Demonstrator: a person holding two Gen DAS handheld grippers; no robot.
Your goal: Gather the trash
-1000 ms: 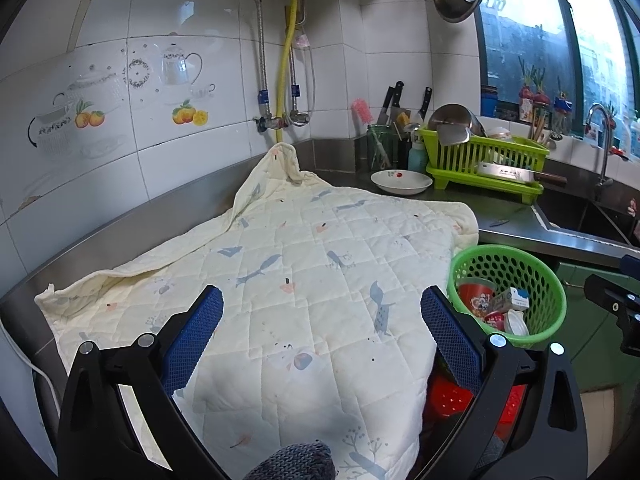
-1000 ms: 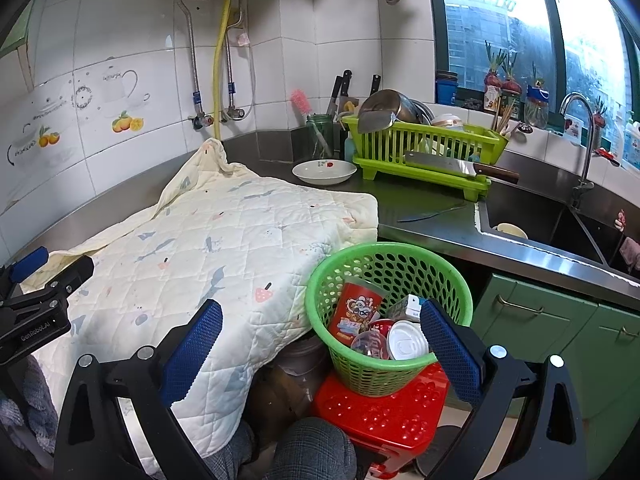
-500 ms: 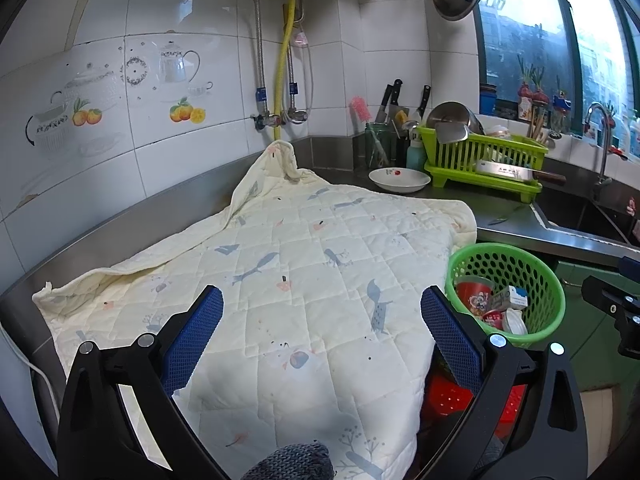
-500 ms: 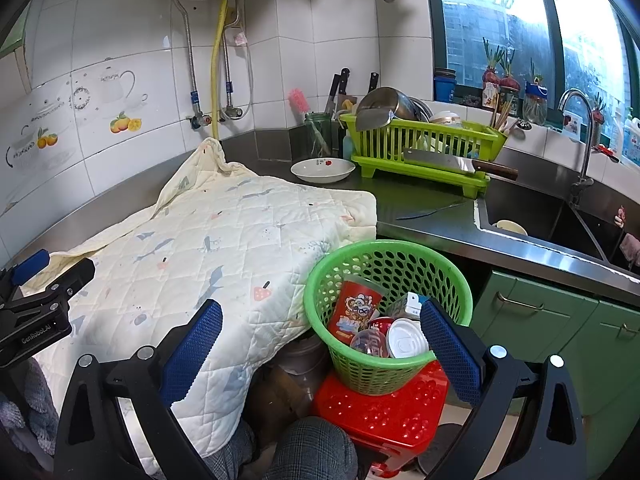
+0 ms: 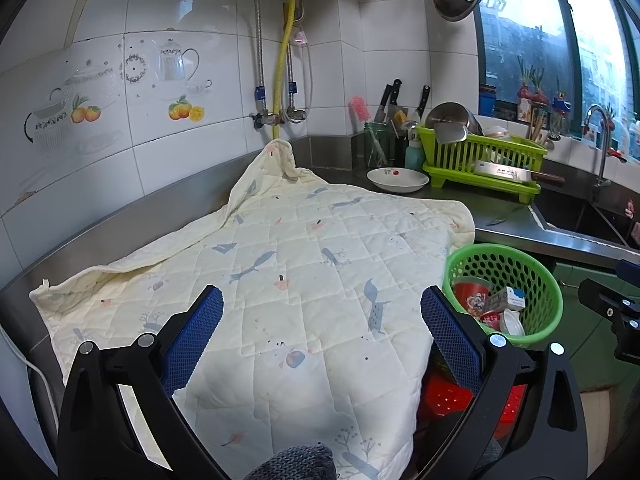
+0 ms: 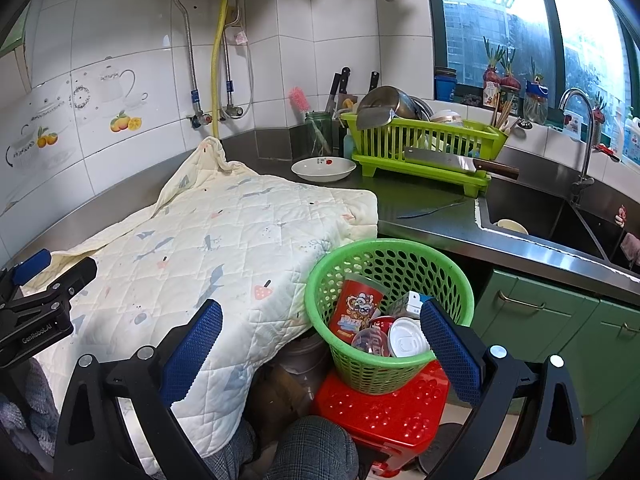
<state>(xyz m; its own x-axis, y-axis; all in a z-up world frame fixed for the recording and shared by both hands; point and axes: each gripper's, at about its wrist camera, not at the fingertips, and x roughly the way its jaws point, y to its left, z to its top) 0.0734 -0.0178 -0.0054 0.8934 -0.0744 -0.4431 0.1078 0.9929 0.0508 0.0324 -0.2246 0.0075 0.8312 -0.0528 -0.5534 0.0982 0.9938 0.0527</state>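
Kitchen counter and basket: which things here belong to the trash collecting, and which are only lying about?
Belong to the job:
green basket
red cup, can and carton inside it
left gripper, open
right gripper, open

Only lying about:
quilt
white dish
drying rack
cleaver
red stool under the basket

Both handheld grippers held level and side by side, fingers pointing forward — neither carrying anything. The left gripper (image 5: 322, 322) has its jaws spread wide, blue-padded fingers (image 5: 192, 334) well apart; it also shows at the left edge of the right wrist view. The right gripper (image 6: 320, 336) is likewise spread wide and empty — its black body just visible at the right edge of the left wrist view.
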